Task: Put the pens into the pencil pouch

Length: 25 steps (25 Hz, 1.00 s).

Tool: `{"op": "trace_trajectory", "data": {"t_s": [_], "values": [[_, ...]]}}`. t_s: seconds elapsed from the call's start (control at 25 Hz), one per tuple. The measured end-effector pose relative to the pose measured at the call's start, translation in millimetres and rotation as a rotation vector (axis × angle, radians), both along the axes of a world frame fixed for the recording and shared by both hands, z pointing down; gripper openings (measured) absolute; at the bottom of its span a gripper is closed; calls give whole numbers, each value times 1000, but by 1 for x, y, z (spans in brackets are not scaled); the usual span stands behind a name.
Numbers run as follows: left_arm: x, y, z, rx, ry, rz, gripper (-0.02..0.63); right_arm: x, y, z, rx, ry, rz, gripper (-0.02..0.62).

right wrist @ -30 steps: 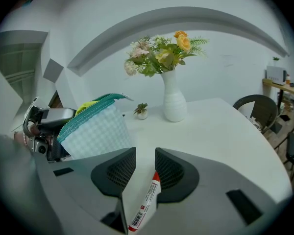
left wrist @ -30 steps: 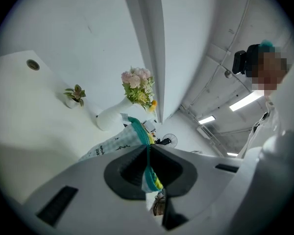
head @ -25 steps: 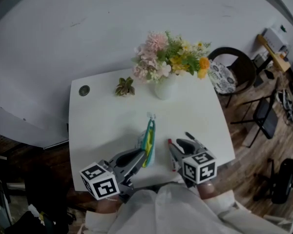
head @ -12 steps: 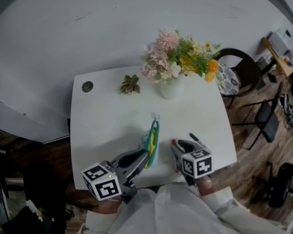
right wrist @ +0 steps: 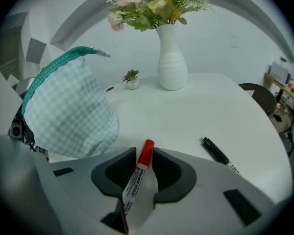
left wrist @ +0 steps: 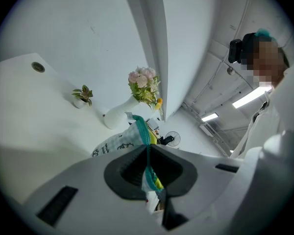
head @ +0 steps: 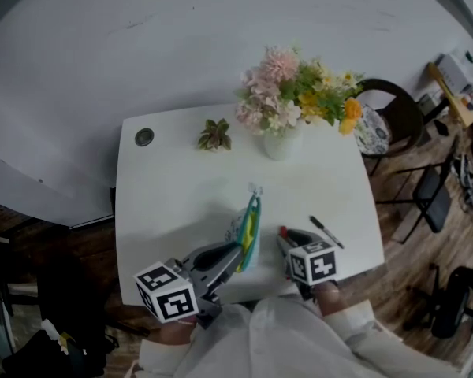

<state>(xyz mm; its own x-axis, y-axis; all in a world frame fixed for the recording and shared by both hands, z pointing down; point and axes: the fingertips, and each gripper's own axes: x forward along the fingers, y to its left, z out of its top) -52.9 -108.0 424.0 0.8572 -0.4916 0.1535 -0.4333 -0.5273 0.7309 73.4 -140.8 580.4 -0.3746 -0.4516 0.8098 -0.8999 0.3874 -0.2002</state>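
Lit softly and evenly across the table (head: pixel 173 187); shadowed faintly near its front edge, bent and darkened by fisheye far around it.

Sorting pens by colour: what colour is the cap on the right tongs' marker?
Red cap, clearest in the right gripper view.

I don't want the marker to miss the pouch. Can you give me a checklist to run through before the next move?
1. Left gripper jaws pinch the pouch by its teal zip edge: ok.
2. Red marker is clamped in the right gripper jaws, cap forward: ok.
3. Pouch mouth is open wide enough: cannot tell.
4. Marker is lined up with the mouth: not ok. The pouch hangs to the left of the marker's line in the right gripper view.
5. Black pen is out of the way: ok. It lies on the table, off to the right.
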Motion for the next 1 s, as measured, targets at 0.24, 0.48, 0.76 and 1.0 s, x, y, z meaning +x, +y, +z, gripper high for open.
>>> {"op": "trace_trajectory", "data": {"t_s": [0.24,0.48,0.76,1.0], "values": [[2,2,0,-8,4,-6,26,3,1,-7,33,-10,14,63],[3,3,1,-6,2,-9,26,-5,-1,-30,146,-109,-12,63],[6,4,0,4,-12,-16,26,-9,-8,-76,319,-253,19,62],[11,6,-1,11,-22,-18,26,-19,-7,-124,406,-370,22,61]]}}
